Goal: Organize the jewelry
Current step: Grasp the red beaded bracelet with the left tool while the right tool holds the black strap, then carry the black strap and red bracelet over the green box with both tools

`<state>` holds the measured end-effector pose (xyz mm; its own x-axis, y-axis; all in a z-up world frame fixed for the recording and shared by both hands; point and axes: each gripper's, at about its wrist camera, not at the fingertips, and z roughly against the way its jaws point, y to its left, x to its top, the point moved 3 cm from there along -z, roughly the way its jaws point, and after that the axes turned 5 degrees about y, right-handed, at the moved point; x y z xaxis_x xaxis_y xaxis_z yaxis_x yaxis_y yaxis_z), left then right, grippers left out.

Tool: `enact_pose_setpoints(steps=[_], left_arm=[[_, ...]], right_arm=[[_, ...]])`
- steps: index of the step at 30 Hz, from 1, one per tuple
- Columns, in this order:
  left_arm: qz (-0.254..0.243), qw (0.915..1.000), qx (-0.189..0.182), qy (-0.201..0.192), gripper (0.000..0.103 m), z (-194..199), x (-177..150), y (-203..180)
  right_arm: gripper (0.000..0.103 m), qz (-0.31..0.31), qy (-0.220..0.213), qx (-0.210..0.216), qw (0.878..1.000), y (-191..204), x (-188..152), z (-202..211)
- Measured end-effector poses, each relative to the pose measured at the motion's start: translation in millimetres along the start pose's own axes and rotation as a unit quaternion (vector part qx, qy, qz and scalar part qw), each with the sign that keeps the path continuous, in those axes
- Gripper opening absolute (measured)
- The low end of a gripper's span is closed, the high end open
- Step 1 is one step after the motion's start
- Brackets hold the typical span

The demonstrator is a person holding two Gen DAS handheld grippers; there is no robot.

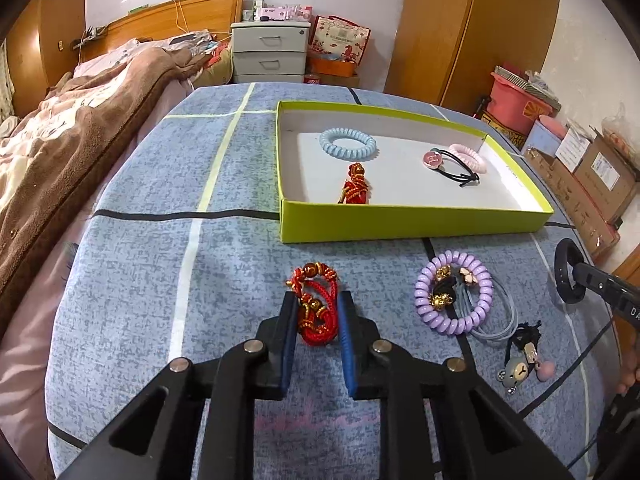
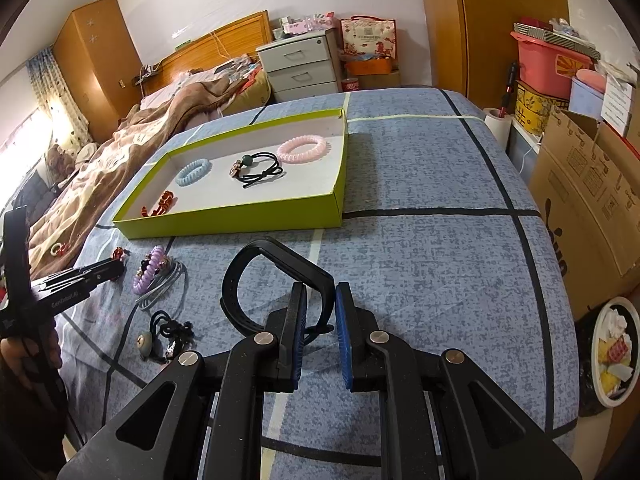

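A green-walled box [image 1: 400, 224] [image 2: 240, 220] holds a blue coil tie [image 1: 348, 143], a pink coil tie [image 2: 302, 149], a black elastic with a charm [image 1: 452, 166] and a red cord bracelet [image 1: 356, 190]. My left gripper [image 1: 318, 306] is shut on a second red cord bracelet [image 1: 316, 306], on the blue cloth in front of the box. My right gripper [image 2: 321, 300] is shut on a black wristband [image 2: 260, 276], which also shows in the left wrist view [image 1: 570, 276]. A purple coil tie [image 1: 452, 296] and a bear charm tie [image 1: 520, 364] lie between the two grippers.
The cloth-covered surface [image 2: 440, 240] drops off on all sides. A bed with a brown blanket [image 1: 80, 128] lies to the left. Cardboard boxes [image 2: 588, 200] and a bin [image 2: 612, 352] stand to the right. A drawer unit [image 1: 270, 52] stands behind.
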<state>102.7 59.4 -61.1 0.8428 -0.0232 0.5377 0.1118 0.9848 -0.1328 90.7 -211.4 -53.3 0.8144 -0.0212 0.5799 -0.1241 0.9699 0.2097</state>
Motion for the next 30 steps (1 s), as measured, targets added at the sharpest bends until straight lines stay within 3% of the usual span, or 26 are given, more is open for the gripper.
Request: enact_pose_setpoints(steps=[14,30], left_arm=[[0.005,0.999,-0.03,-0.034,0.019,29,5,-5],[-0.001,0.9966,-0.059,-0.057,0.019,25,60,-19]], right_arm=[[0.015,0.002,-0.011,0.007,1.0,8,6,8],[0.015,0.005,-0.029,-0.001,1.0,21,58,-2]])
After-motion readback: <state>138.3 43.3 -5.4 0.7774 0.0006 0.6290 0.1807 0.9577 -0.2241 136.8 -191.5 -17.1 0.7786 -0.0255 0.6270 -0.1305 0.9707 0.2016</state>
